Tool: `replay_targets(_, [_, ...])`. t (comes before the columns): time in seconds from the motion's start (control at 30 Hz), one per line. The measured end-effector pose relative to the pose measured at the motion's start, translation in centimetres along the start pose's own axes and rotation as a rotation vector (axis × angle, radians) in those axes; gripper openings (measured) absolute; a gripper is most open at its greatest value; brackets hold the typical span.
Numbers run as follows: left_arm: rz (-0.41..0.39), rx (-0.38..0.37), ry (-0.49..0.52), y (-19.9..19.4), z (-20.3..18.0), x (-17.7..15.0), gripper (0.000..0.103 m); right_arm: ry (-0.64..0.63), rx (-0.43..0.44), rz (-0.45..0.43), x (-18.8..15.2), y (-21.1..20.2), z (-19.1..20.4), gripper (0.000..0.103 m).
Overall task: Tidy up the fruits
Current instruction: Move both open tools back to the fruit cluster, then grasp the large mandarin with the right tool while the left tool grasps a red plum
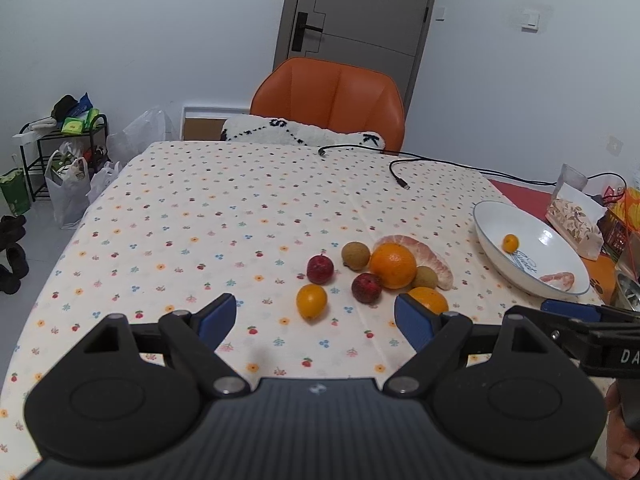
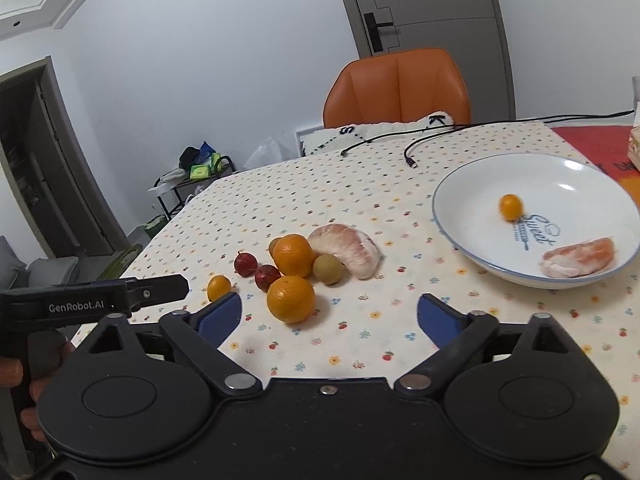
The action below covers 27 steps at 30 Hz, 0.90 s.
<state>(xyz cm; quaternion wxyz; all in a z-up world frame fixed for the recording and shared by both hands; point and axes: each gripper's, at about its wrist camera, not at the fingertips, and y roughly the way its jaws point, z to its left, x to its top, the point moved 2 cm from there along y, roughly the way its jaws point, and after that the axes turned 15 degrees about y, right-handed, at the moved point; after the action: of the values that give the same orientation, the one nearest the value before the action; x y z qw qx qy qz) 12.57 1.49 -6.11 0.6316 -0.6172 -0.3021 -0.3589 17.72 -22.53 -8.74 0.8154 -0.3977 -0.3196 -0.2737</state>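
A pile of fruit lies on the flowered tablecloth: a large orange (image 1: 393, 265), a second orange (image 2: 291, 298), a peeled pomelo piece (image 2: 349, 245), two dark red fruits (image 1: 320, 269) (image 1: 366, 287), two brownish round fruits (image 1: 354, 255) (image 2: 328, 269) and a small kumquat (image 1: 311, 301). The white plate (image 2: 472, 184) on the right holds a kumquat (image 2: 511, 207) and a pomelo segment (image 2: 576, 258). My left gripper (image 1: 316, 320) is open, just short of the kumquat. My right gripper (image 2: 330, 318) is open, with the near orange just beyond its fingers.
An orange chair (image 1: 332, 100) with a white cushion stands at the table's far side. Black cables (image 1: 400, 176) lie on the cloth behind the fruit. A snack bag (image 1: 576, 216) and other packets sit right of the plate. A rack with bags (image 1: 64, 152) stands on the floor to the left.
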Motion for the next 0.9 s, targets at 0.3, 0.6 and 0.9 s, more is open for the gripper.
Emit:
replay_targets(0.3, [0.008,-0.01,-0.009,1.2,0.4,-0.2,0.079,-0.002,0.038,0.054,-0.2,2.6,0.9,0.078])
replay_targets(0.6, [0.016,-0.021,-0.022,2.1,0.9,-0.2,0.063,-0.012,0.058,0.099,-0.2,5.3,1.8,0.072])
replay_targets(0.9, [0.031,-0.02,-0.032,3.2,1.1,-0.1,0.057,-0.02,0.047,0.124,-0.5,7.2,1.6,0.047])
